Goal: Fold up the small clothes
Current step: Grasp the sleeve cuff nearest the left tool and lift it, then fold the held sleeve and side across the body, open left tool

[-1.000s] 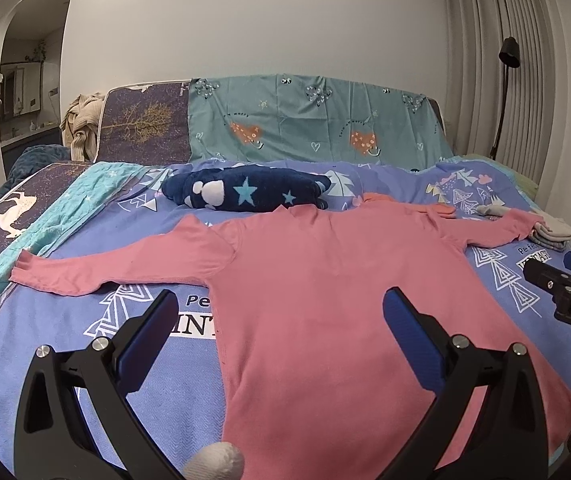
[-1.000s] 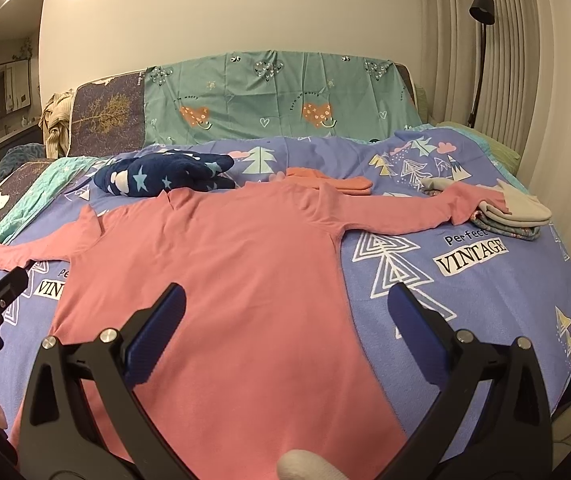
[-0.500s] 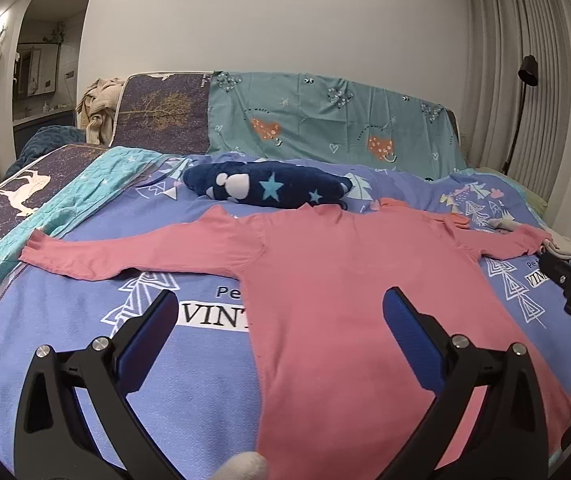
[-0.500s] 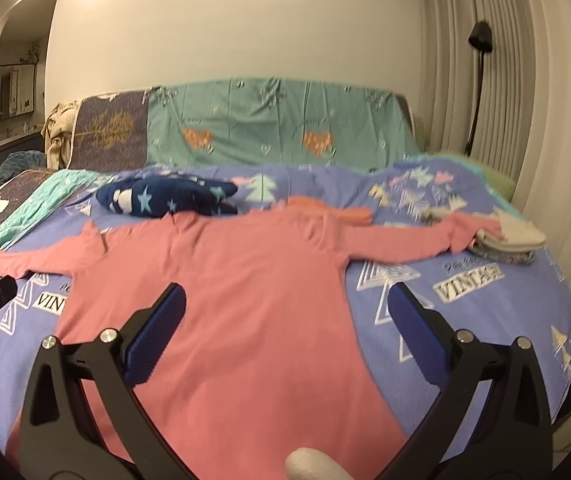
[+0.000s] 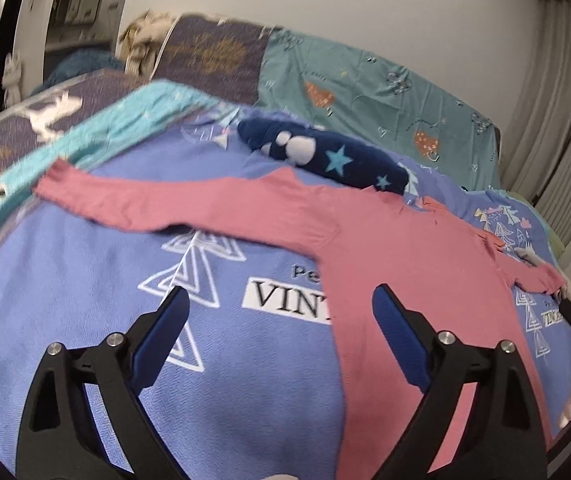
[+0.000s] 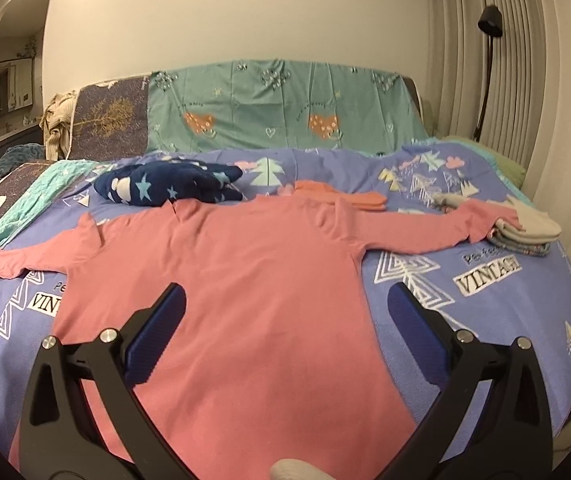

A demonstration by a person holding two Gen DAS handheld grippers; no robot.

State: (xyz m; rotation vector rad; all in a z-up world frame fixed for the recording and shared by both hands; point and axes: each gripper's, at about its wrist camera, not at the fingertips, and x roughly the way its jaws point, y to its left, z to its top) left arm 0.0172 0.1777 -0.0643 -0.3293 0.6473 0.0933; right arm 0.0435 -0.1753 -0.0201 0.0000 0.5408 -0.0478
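Your left tongs (image 5: 279,322) hang above the blue printed blanket (image 5: 85,280) on the bed, jaws apart but closing, nothing between them; the pink long-sleeved top (image 5: 417,264) lies flat ahead and to their right, its near sleeve stretched ahead to their left. Your right tongs (image 6: 285,320) stand apart and empty over the top's body (image 6: 253,280). A navy star-patterned garment (image 6: 165,188) lies beyond its collar; folded clothes (image 6: 525,232) rest ahead right, under its far cuff.

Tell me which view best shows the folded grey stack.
The right wrist view: the folded grey stack sits sharp and whole under the pink shirt's sleeve end. The left wrist view shows only a blurred sliver at its right edge.
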